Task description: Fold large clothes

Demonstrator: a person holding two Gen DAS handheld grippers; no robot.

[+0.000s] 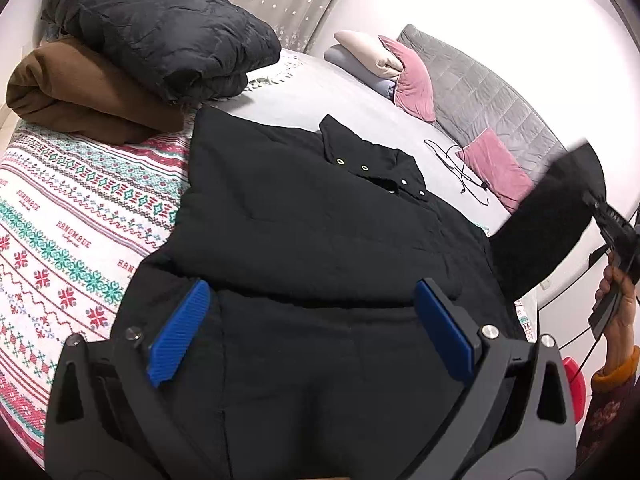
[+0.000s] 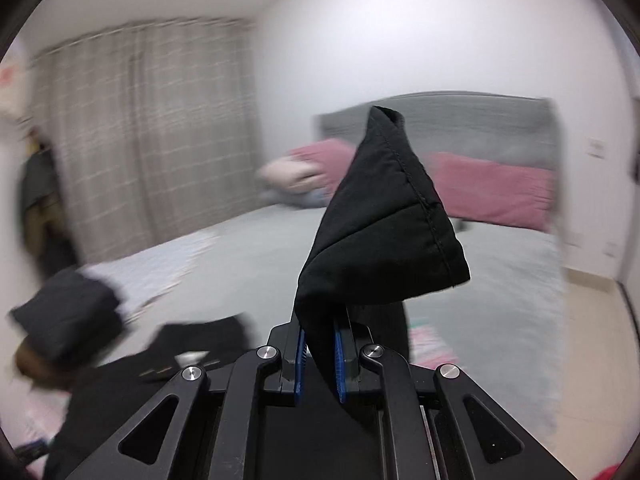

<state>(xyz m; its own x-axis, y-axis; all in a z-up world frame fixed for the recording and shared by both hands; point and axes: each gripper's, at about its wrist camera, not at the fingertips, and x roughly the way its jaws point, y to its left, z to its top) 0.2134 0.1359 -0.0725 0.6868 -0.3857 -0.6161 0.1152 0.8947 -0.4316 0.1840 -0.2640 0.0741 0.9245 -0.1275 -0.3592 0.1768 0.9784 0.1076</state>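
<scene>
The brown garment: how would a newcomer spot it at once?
Start at the bed, then go to its patterned blanket on the side away from the pillows. The brown garment lies folded there under a folded dark jacket. It is the only brown piece; the coat spread beside it is black.

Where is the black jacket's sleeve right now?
The sleeve is lifted off the bed, pinched in the right claw. In the left wrist view it hangs at the right edge, beside the rest of the black jacket and near the pink cushion.
</scene>
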